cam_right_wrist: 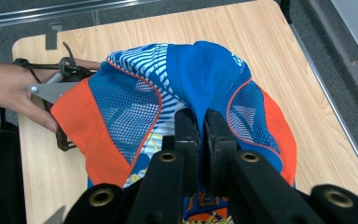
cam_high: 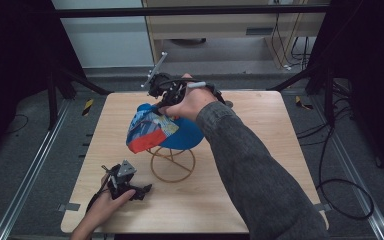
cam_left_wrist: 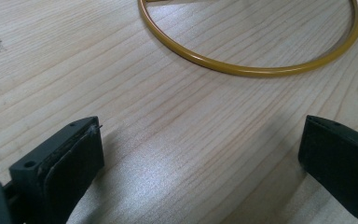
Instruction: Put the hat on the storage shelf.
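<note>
The right gripper (cam_right_wrist: 200,135), jaws pinched on a blue-and-orange cap (cam_high: 152,127), seems to be settling it over a gold wire stand (cam_high: 172,162); releasing looks next, while the left gripper (cam_high: 130,186) rests wide open on the table (cam_high: 260,150).

Cap (cam_high: 152,131), blue with orange mesh panels and striped print, sits atop a gold wire stand (cam_high: 172,165) near the table centre, its crown fabric pinched between closed jaws. The stand's ring base (cam_left_wrist: 251,70) lies flat on the table.

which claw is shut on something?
The right claw, pinching the blue cap at its top. The left claw rests open on the table.
</note>
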A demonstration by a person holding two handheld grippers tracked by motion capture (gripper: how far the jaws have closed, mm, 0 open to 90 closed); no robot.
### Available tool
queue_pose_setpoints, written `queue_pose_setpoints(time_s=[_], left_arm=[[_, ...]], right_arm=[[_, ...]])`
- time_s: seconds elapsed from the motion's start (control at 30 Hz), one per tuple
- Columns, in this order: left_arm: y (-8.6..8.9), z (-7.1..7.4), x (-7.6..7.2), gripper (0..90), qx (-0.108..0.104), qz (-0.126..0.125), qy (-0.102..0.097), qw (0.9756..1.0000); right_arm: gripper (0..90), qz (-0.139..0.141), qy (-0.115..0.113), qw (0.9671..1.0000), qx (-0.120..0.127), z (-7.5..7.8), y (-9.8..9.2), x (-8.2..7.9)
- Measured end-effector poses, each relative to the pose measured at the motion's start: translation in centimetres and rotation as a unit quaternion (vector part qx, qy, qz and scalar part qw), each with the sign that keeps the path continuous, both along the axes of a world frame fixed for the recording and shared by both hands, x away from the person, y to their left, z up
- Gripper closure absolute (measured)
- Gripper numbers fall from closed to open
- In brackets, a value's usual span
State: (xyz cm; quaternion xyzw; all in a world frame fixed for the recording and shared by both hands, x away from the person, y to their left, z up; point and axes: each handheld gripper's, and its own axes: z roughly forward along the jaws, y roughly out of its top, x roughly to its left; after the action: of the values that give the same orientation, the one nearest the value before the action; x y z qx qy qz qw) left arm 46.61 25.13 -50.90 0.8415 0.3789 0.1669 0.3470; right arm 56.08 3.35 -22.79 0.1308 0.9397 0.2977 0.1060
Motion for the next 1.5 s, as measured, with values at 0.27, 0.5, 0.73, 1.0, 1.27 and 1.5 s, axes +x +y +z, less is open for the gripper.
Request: queue_pose_setpoints(time_s=[0.27,0.5,0.73,1.0,1.27,1.5], left_arm=[[0.0,0.0,0.0,0.0,0.000,0.000,0.000,1.0000],[0.0,0.0,0.0,0.0,0.000,0.000,0.000,1.0000],[0.0,0.0,0.0,0.0,0.000,0.000,0.000,1.0000],[0.0,0.0,0.0,0.0,0.001,0.000,0.000,1.0000],[0.0,0.0,0.0,0.0,0.001,0.001,0.000,1.0000],[0.0,0.0,0.0,0.0,0.000,-0.001,0.000,1.0000]], right_arm=[[70.6,-0.007,0.001,0.9999,0.011,-0.1,-0.4,0.0],[60.4,-0.015,0.005,0.9995,0.026,0.1,-1.0,-0.3],[51.8,-0.023,0.006,0.9991,0.035,0.1,-1.6,-0.6],[45.5,-0.033,0.002,0.9975,0.062,0.3,-2.9,-1.5],[35.1,-0.045,-0.005,0.9964,0.072,0.6,-4.0,-2.1],[26.4,-0.055,-0.011,0.9950,0.083,0.9,-5.2,-2.6]])
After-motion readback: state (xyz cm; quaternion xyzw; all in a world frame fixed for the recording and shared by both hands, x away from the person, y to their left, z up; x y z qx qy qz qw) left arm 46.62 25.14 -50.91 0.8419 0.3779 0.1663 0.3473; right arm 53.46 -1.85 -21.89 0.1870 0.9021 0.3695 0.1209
